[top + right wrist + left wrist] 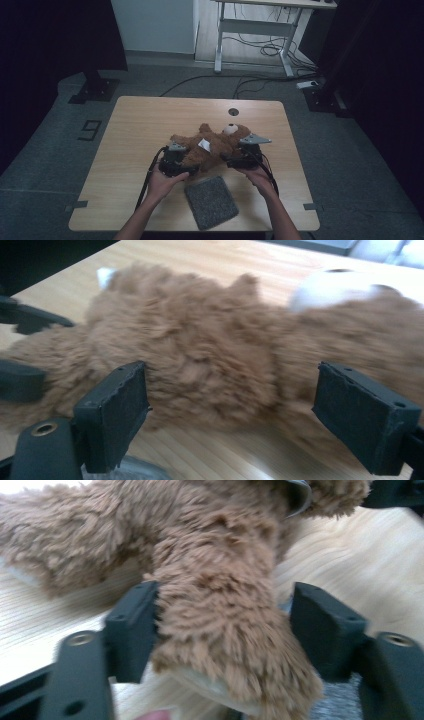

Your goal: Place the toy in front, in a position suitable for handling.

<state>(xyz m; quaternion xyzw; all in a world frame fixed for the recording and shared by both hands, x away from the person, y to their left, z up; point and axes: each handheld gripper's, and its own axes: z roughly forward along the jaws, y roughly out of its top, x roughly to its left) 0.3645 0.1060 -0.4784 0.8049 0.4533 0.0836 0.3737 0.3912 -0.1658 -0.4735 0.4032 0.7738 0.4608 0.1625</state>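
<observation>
Teddy bear (215,145) mid-table (135,130), left claw (222,625) wide round leg, right claw (232,405) wide at body, far edge roomy

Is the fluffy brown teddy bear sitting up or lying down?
Lying down. The fluffy brown teddy bear sprawls flat on the light wooden table, limbs spread, between both grippers.

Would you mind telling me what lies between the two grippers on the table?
The brown teddy bear lies between the left gripper and right gripper, as the high view shows.
</observation>
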